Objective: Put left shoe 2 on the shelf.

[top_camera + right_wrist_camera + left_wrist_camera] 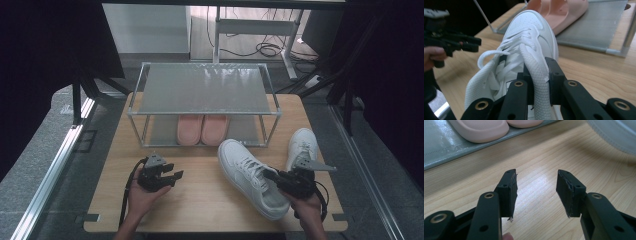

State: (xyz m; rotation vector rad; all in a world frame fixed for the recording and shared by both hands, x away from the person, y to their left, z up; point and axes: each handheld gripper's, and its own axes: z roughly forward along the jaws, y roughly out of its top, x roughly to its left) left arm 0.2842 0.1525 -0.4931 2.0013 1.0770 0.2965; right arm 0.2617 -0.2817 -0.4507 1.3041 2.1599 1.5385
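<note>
The work in hand looks like putting white sneakers away on the shoe rack (204, 90), and the step under way is the pick-up of the first one. The right gripper (537, 82) has its fingers closed on the padded collar edge of the white sneaker (252, 177), which lies low and right of centre in the high view, toe pointing up-left toward the rack. In the right gripper view the collar is pinched between the two black pads while the laces and toe stretch away toward the upper middle of the frame.

The left gripper (537, 192) hovers lower left of centre in the high view, its fingers well apart with nothing between them and bare table (200, 200) beneath.

The next move, I judge, is to lift the shoe by that collar and carry it to the rack; held from one edge it may swing or sag, so the free gripper could steady the toe.

A second white sneaker (302, 145) stands just right of the held one, close enough to be bumped. A pair of pink slippers (202, 129) already fills the middle of the lower shelf, so the upper shelf looks the easier place
</note>
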